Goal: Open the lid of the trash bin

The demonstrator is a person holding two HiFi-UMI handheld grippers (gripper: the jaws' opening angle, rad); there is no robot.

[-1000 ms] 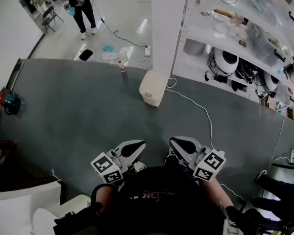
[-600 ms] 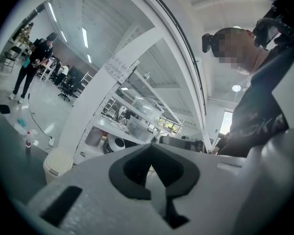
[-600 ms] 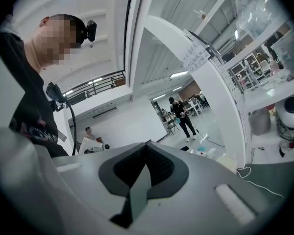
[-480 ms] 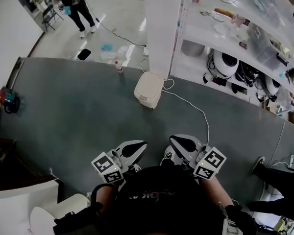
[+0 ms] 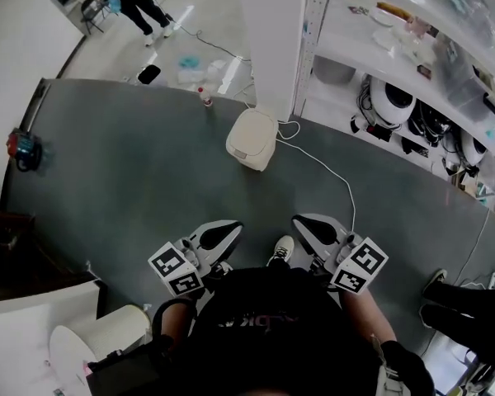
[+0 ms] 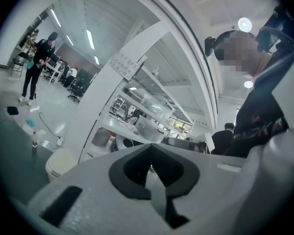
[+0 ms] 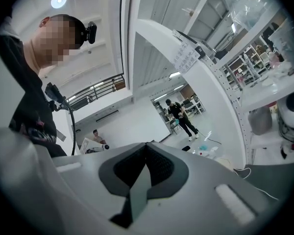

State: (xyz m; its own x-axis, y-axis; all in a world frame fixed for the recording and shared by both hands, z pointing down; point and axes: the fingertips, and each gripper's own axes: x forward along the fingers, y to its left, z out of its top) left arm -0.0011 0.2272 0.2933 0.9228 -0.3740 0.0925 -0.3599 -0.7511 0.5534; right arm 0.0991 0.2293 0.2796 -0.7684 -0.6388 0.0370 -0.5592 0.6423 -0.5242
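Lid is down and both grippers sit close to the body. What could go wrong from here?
The white cable runs along the floor from beside the trash bin back toward the person, near the shoe; a foot could catch it.
The left gripper and right gripper are both shut and empty, so gripping the lid edge needs them opened first.
The bin looks small and light; a push might slide or tip it.

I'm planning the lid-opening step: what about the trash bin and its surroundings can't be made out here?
- Head view: the trash bin is too small to show a lid catch or pedal.
- Left gripper view: the bin's base is hidden behind the left tool.
- Left gripper view: print on the pillar's sheet is too small to read.
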